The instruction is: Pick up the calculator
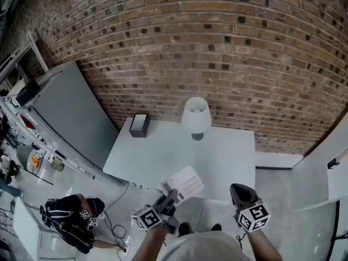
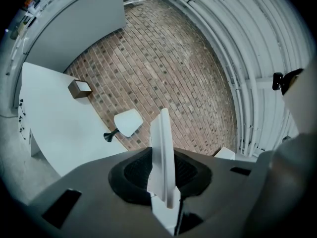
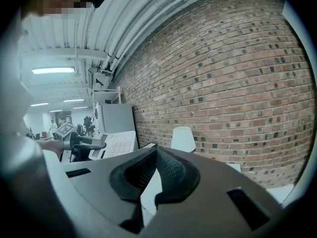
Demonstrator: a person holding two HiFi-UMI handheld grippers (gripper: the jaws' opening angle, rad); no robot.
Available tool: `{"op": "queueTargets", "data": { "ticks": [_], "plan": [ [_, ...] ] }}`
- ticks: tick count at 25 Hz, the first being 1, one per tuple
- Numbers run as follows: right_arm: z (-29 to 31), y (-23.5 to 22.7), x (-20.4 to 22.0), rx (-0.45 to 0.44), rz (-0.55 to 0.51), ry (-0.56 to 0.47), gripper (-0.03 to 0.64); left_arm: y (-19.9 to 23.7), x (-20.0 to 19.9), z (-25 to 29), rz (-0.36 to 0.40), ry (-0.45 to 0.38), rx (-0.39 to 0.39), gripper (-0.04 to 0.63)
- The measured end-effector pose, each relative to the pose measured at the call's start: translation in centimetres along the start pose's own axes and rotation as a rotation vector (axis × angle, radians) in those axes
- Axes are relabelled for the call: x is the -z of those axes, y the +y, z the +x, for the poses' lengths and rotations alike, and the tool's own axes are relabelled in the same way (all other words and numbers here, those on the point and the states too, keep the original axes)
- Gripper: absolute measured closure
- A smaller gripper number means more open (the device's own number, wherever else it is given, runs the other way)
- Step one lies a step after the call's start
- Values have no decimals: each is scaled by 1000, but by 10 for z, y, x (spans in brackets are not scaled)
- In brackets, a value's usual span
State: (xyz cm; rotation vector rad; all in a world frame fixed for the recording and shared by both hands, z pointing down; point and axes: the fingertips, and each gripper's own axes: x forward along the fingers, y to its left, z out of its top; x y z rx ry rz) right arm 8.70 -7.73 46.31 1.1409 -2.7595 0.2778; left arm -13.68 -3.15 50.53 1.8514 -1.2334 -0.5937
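heads up: left tool grips calculator by just its near edge, could pivot out; right tool clenched, empty.

White calculator clamped in left tongs over table edge; right tongs alongside; lamp, box beyond.

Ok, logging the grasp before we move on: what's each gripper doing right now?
Left gripper: closed on the calculator.
Right gripper: closed, nothing between its jaws.
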Motion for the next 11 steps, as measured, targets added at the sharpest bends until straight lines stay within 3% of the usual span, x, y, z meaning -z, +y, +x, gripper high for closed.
{"op": "queueTargets", "data": {
  "ticks": [11],
  "plan": [
    [5,-4,-4,18,0,0,606,5,-4,10,-20,5,15,492]
  ]
}}
